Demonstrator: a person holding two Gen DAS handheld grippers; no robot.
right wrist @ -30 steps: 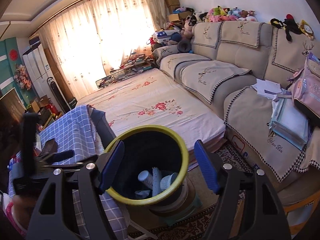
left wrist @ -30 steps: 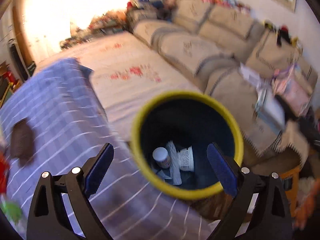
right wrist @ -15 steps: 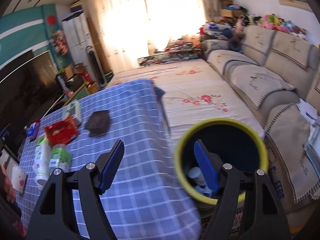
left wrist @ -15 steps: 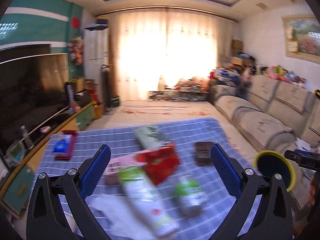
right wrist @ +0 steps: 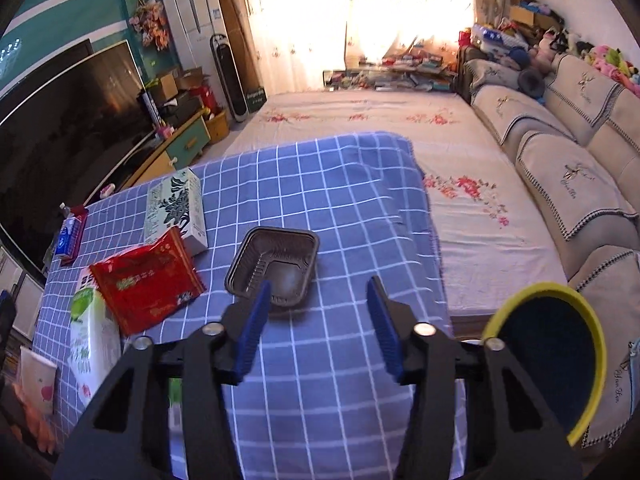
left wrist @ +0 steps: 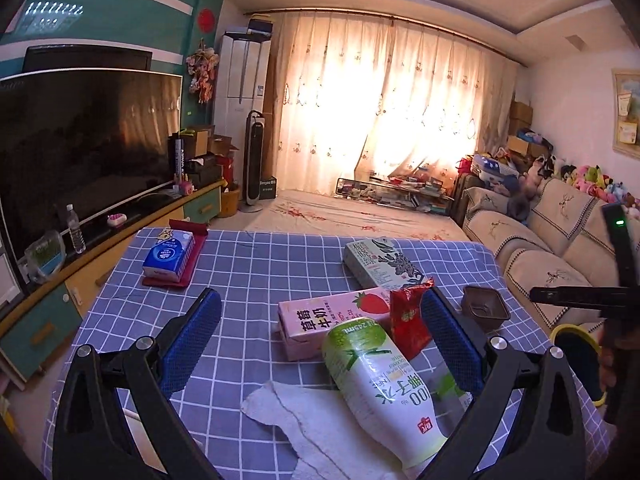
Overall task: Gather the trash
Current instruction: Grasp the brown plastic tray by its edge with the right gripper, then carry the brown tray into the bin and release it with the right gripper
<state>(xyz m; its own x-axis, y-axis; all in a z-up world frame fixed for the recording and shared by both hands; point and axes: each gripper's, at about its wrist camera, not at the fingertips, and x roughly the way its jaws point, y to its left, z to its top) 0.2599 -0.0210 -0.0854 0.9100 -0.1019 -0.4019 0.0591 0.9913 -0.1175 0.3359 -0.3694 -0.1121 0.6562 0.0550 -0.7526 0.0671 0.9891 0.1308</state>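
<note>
With my right hand-held gripper (right wrist: 318, 322) spread empty just short of the brown tray (right wrist: 274, 264), I judged a level push over its near rim best, my left hand-held gripper (left wrist: 320, 344) equally released.

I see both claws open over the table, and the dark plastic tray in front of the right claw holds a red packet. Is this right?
Not quite. The right wrist view shows the tray empty; the red packet lies on the cloth beside it, apart. The rest holds: left claw and right claw are both open.
</note>
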